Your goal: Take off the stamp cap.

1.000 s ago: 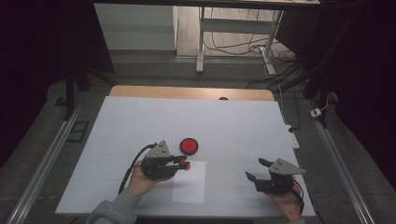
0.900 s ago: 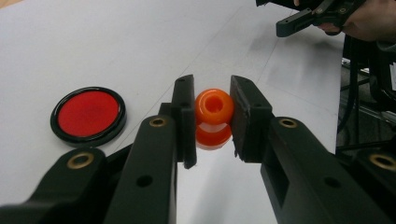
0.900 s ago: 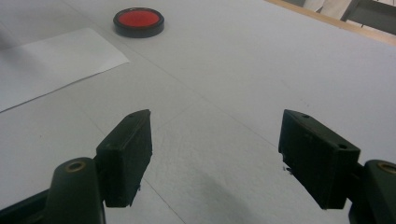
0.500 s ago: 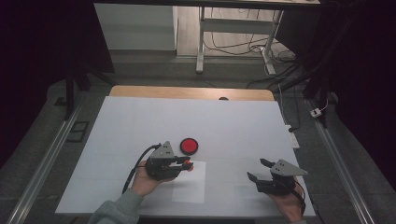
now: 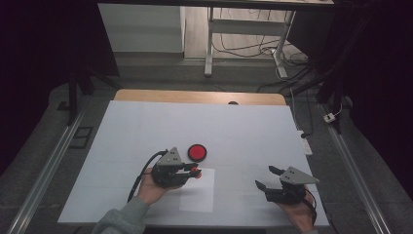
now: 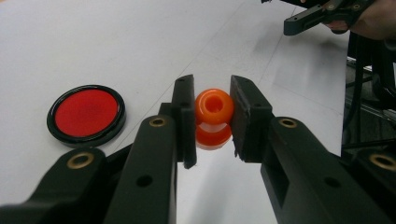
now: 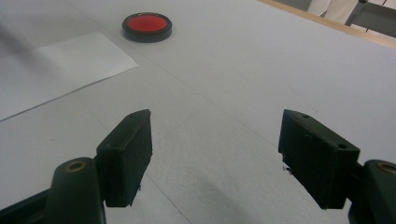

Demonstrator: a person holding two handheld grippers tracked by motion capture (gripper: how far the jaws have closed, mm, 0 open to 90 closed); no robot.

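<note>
- From above, the left gripper (image 5: 194, 170) is seen shifted slightly rightward over the white sheet (image 5: 197, 196), just below the red disc (image 5: 197, 152); placement seems near.
- Between the left gripper's jaws, an orange stamp (image 6: 214, 118) is shown clamped, hardly visible from above.
- Along the right gripper (image 7: 215, 158), wide-apart, empty jaws are shown.

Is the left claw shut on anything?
Yes: the left claw is shut on an orange bead, its jaws against both sides.
</note>
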